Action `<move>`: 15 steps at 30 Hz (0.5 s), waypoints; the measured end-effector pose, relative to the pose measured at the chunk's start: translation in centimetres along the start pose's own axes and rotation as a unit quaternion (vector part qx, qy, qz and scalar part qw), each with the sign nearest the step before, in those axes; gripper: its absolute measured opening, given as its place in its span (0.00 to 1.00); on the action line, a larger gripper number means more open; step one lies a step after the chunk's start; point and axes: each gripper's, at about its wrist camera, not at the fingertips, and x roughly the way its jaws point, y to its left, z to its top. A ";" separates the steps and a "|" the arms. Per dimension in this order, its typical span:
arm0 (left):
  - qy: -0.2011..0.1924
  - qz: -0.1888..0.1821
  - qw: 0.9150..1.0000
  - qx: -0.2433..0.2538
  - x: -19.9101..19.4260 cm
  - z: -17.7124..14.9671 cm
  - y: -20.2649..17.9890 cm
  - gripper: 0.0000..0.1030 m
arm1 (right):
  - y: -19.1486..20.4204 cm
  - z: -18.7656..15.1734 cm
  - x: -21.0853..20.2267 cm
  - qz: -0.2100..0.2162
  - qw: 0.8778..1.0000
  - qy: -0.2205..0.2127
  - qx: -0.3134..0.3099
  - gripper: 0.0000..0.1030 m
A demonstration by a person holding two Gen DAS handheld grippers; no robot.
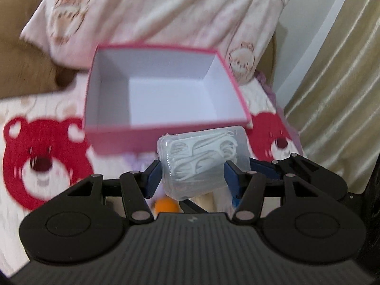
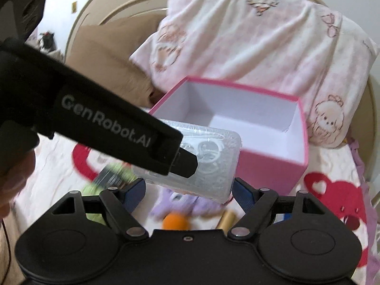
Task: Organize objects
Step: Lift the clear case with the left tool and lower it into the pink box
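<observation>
My left gripper [image 1: 192, 175] has its two blue pads closed partway on a clear plastic case [image 1: 204, 160] of white floss picks, one pad on each short side, and the case hangs tilted in the air just in front of the near wall of the pink box [image 1: 114, 140]. That box sits open on the bedsheet [image 1: 35, 166], the one printed with red bears, and I can see straight down to its white floor with nothing lying in it. From the right wrist camera the same case [image 2: 213, 166] sits between and just above the tips of my right gripper [image 2: 188, 191], whose jaws stand wide apart; I cannot tell whether its pads touch the case at all. The black body of the left gripper crosses that view from the upper left, its finger over the case. On the sheet below lie an orange ball [image 2: 175, 222], a purple soft toy [image 2: 190, 207], a green thing [image 2: 114, 169] and a tan cylinder [image 2: 228, 220]. A pale patterned pillow [image 2: 249, 42] rests beyond the box.
</observation>
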 end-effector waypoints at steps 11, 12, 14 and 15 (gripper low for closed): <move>0.036 -0.029 0.999 0.003 8.3 9.6 0.1 0.54 | -7.7 7.0 7.1 -0.015 0.998 0.053 -0.008 0.81; 0.039 -0.029 0.999 -0.003 9.2 10.3 0.4 0.54 | -8.2 7.5 8.2 -0.016 0.998 0.060 -0.009 0.81; 0.042 -0.024 0.999 -0.006 10.9 11.5 1.0 0.54 | -9.3 8.4 10.1 -0.014 0.997 0.073 -0.004 0.80; 0.044 -0.017 0.999 -0.009 11.8 12.2 1.4 0.54 | -9.7 8.8 11.2 -0.013 0.997 0.078 0.001 0.80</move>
